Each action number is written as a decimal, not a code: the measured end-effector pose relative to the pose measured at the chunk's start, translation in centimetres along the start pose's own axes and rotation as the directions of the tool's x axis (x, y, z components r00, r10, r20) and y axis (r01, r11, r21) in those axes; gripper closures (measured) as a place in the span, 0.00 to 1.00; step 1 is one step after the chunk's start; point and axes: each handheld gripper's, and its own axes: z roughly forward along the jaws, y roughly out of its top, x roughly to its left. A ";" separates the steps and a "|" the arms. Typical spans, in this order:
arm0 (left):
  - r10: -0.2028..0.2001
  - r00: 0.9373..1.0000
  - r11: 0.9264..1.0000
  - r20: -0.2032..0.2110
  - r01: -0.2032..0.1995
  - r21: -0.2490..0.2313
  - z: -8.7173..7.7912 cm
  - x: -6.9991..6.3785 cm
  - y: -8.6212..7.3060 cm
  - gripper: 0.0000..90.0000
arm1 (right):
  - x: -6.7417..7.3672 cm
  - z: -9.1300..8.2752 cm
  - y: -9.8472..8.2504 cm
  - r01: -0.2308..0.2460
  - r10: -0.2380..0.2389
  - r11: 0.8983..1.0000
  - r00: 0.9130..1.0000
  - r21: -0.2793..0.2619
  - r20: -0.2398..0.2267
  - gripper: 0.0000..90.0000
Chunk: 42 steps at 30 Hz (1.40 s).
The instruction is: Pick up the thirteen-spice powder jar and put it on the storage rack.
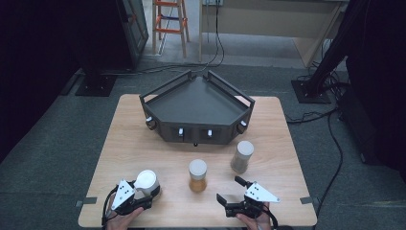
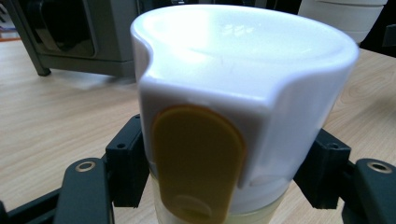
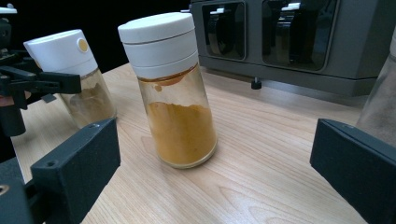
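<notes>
We have the left gripper (image 1: 136,194) clamped on the white-capped jar (image 1: 147,183) at the near left corner of the table (image 1: 129,139), its jaws pressing either side just under the cap, so that jar is already ours. The right gripper (image 1: 231,190) stands wide apart and empty near the front edge, and the move ahead, as we judge it, turns on the orange spice jar (image 1: 197,175): it stands upright, long axis vertical, just ahead of our right jaws and a little to their left, between the two grippers but nearer the right one. To take it we would need to swing the open jaws leftward and forward until they straddle its glass body. A grey spice jar (image 1: 242,156) stands farther off to the right, nearer the dark corner shelf (image 1: 196,108) at the back of the table. The high view gives us the layout, three jars apart from one another and the shelf tray bare. The right gripper view adds that the orange powder (image 3: 183,133) fills roughly the lower half of its jar. The left gripper view gives the yellow tab (image 2: 196,163) on the cap of the held jar, facing us.
</notes>
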 end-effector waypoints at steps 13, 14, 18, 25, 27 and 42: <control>-0.009 1.000 1.000 0.016 0.009 0.010 -0.3 0.5 1.4 0.34 | 0.0 0.1 0.0 -0.001 0.001 1.000 1.000 0.006 -0.008 0.02; -0.009 1.000 1.000 0.016 0.009 0.011 -0.3 0.5 1.4 0.34 | 0.0 0.2 0.0 -0.003 0.003 1.000 1.000 0.006 -0.008 0.02; -0.013 1.000 1.000 0.019 0.013 0.018 -0.3 0.7 1.6 0.34 | 0.1 0.1 0.0 0.002 -0.002 1.000 1.000 0.006 -0.007 0.02; -0.005 1.000 1.000 0.027 0.005 0.012 -0.3 0.8 2.2 0.34 | 0.1 0.1 0.0 0.004 -0.004 1.000 1.000 0.004 -0.006 0.02; -0.001 1.000 1.000 0.031 0.001 0.011 -0.2 0.9 2.6 0.34 | 0.1 0.1 0.0 0.002 -0.002 1.000 1.000 0.000 -0.006 0.02; 0.008 0.999 1.000 0.045 -0.009 0.013 0.5 1.3 4.7 0.34 | 0.2 0.1 -0.1 0.001 -0.001 1.000 1.000 0.006 -0.009 0.02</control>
